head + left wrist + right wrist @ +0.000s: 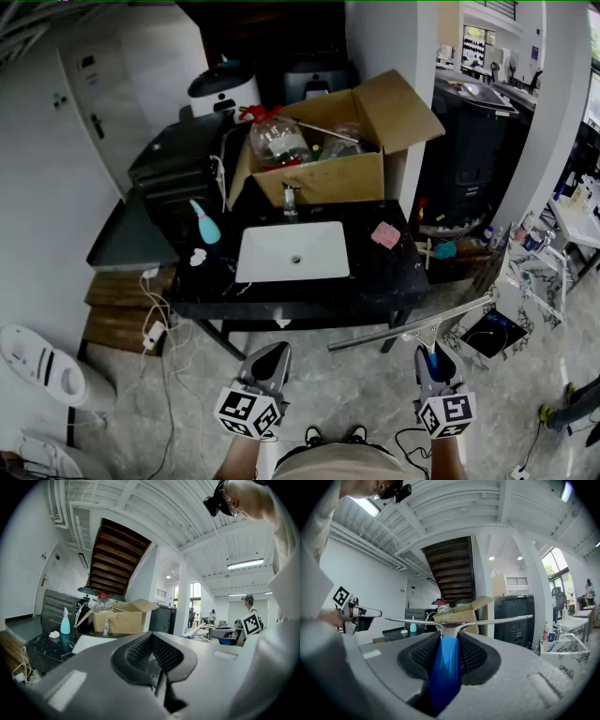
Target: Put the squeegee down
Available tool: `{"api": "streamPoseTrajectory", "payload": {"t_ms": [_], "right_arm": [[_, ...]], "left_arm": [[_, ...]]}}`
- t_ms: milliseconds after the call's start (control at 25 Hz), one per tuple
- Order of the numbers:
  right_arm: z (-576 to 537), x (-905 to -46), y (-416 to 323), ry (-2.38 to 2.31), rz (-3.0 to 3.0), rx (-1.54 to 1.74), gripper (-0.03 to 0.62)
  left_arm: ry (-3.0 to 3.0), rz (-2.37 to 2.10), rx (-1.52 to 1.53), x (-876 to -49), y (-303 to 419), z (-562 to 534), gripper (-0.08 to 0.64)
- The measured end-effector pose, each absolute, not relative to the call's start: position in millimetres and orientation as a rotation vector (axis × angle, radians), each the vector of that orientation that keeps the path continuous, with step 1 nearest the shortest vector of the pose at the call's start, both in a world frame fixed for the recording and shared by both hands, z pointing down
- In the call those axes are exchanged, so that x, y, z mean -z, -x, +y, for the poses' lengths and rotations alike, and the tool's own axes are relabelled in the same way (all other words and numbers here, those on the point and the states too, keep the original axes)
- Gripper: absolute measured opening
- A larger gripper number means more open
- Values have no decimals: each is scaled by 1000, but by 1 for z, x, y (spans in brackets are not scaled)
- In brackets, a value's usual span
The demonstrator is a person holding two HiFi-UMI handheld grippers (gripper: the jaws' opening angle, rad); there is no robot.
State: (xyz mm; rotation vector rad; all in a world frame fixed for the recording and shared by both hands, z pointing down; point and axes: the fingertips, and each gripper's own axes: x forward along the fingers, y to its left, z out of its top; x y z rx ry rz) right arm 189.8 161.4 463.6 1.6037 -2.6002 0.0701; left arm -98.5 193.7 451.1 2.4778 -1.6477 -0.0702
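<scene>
The squeegee [412, 325] has a blue handle [445, 672] and a long metal blade [487, 619]. My right gripper [434, 361] is shut on the blue handle, and the blade sticks out crosswise in front of the jaws, in the air just before the counter's front edge. In the right gripper view the handle fills the gap between the two black pads of the right gripper [449, 641]. My left gripper [270, 361] hovers at the lower left, shut with nothing in it; its pads meet in the left gripper view [152, 651]. Both grippers point level toward the black counter [375, 281].
The counter holds a white sink [292, 251] with a faucet [290, 200], a teal spray bottle [206, 223], a pink sponge [385, 234] and an open cardboard box [328, 178] full of items. Cables and a white appliance [37, 366] lie on the floor at left.
</scene>
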Motion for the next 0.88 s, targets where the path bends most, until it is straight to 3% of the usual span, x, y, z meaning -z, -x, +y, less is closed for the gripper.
{"api": "streamPoseTrajectory", "payload": {"t_ms": [880], "right_arm": [[162,-464,-162,-1846,-2457,-84,129]], "left_arm": [[-2533,-1554,98,-464,153,172,15]]}}
